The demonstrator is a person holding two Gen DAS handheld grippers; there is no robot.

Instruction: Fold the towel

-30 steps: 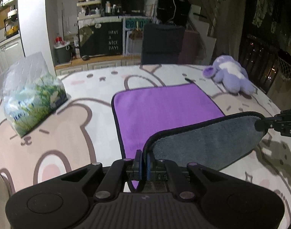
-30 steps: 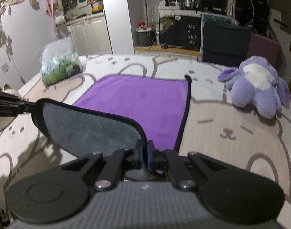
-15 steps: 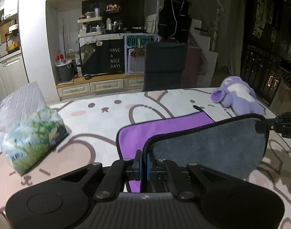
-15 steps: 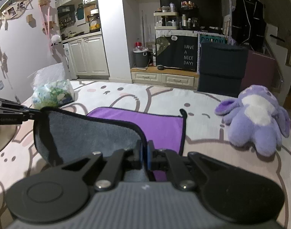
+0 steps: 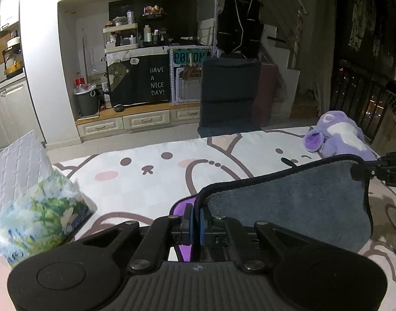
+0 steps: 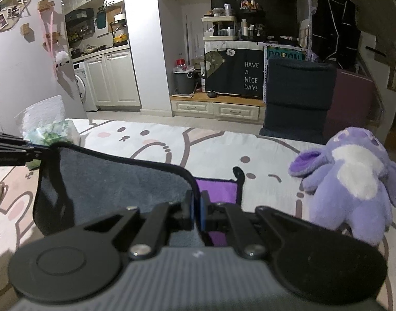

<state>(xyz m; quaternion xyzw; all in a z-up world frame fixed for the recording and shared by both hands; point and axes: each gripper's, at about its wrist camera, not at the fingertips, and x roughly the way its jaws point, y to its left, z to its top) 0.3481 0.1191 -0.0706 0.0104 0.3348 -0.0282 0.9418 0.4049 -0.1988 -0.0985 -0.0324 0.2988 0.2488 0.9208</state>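
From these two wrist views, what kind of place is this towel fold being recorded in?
Most likely a lived-in home, open to a kitchen. White kitchen cabinets line the left wall, a front-loading washing machine sits beside them, and a purple plush toy lies on the cartoon-print table cover.

Black cloth (image 5: 139, 80) reads "HAVE A NICE DAY!"

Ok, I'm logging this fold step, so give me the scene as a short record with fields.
held item: purple towel with grey underside and black trim
left claw: shut on one towel corner
right claw: shut on the other corner
towel state: near edge lifted, grey side showing
surface: bear-print cloth
nearby: purple plush toy, plastic tissue pack
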